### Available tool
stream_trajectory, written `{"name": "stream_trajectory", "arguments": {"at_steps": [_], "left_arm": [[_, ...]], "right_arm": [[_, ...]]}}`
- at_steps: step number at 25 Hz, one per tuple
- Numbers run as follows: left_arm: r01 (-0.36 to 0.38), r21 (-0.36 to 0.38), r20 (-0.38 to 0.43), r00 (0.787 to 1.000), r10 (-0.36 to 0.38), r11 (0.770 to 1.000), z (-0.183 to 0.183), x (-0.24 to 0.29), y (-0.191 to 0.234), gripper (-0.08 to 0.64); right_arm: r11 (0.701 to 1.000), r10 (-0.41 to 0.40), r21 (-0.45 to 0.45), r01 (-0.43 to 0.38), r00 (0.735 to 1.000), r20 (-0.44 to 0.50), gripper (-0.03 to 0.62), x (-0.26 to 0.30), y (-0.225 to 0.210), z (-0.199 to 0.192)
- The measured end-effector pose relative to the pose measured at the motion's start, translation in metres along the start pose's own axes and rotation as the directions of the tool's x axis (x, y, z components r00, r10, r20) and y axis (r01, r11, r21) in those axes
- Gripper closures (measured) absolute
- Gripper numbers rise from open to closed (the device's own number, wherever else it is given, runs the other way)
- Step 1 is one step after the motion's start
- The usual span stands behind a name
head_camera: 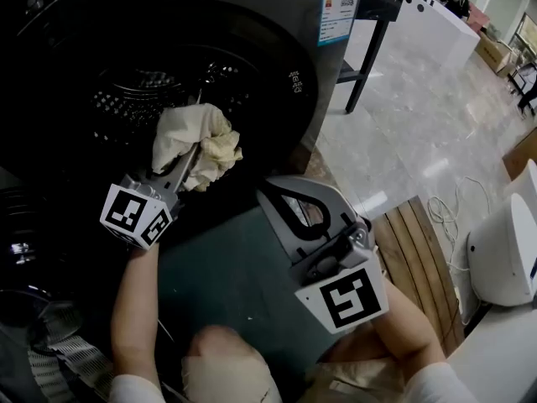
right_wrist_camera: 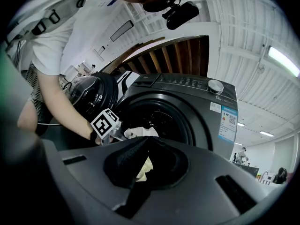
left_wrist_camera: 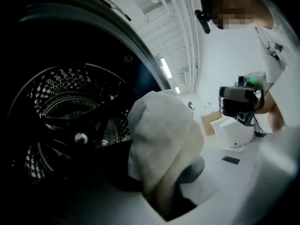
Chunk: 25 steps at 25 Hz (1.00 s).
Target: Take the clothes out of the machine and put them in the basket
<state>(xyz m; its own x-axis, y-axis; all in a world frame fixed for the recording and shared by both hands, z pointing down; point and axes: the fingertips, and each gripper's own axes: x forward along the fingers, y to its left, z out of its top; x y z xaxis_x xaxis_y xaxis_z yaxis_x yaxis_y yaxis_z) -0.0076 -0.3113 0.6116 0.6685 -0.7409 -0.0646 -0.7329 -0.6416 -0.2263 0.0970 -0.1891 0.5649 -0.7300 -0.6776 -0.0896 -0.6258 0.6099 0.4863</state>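
At drum mouth, head view: cloth, a cream-white bundle, sits bunched at the lower lip of the drum of the washing machine, more out than in.

- Left gripper: jaws narrow and clamped on the cloth. Its own view shows the fabric running down between the pads and ballooning above them, filling the middle of the frame.
- Cloth lies at 1 o'clock from the left gripper's marker cube, straight along the jaw line. The bundle's long axis runs roughly 12 to 6 in the left gripper view, with a loose tail drooping toward 4 o'clock in the head view.
- Right gripper: jaws together, nothing between them. It is parked at 4 o'clock from the cloth, apart from it, pointing at the drum. The cream fabric only shows beyond its closed tips.
- Left hand is plainly the nearer one and the only one bearing load.
- Open door: dark glass at 8 o'clock from the cloth.
- Basket: not surely identified. A pale slatted thing at the 7 o'clock corner of the head view may be it. I cannot tell.

Judgement: the carry turns on clearing the drum lip first, then swinging down toward 7 o'clock if that is the basket. The trailing tail could snag on the lip or the door.
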Motion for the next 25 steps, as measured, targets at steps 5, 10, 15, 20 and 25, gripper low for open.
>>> {"name": "stream_trajectory", "arguments": {"at_steps": [5, 10, 15, 20, 25], "left_arm": [[-0.027, 0.069, 0.035, 0.999, 0.025, 0.997, 0.006, -0.024, -0.016, 0.428], [-0.069, 0.069, 0.072, 0.995, 0.064, 0.995, 0.021, -0.034, -0.016, 0.428], [-0.118, -0.018, 0.077, 0.99, 0.119, 0.993, 0.064, -0.063, -0.014, 0.428], [-0.154, -0.111, 0.017, 0.987, 0.157, 0.982, 0.102, -0.075, -0.012, 0.428], [-0.202, -0.212, -0.008, 0.979, 0.205, 0.956, 0.176, -0.117, -0.003, 0.428]], "right_arm": [[1.0, 0.008, 0.009, -0.009, 1.0, 0.008, 0.578, 0.007, 0.002, -0.003], [0.999, -0.002, 0.048, 0.001, 1.0, 0.017, 0.578, 0.023, -0.008, 0.0], [0.997, 0.063, 0.054, -0.06, 0.997, -0.049, 0.578, 0.041, -0.011, 0.033], [0.985, 0.11, 0.148, -0.094, 0.988, -0.105, 0.578, 0.058, -0.029, 0.068], [0.966, 0.223, 0.164, -0.201, 0.966, -0.127, 0.578, 0.072, -0.022, 0.154]]}}
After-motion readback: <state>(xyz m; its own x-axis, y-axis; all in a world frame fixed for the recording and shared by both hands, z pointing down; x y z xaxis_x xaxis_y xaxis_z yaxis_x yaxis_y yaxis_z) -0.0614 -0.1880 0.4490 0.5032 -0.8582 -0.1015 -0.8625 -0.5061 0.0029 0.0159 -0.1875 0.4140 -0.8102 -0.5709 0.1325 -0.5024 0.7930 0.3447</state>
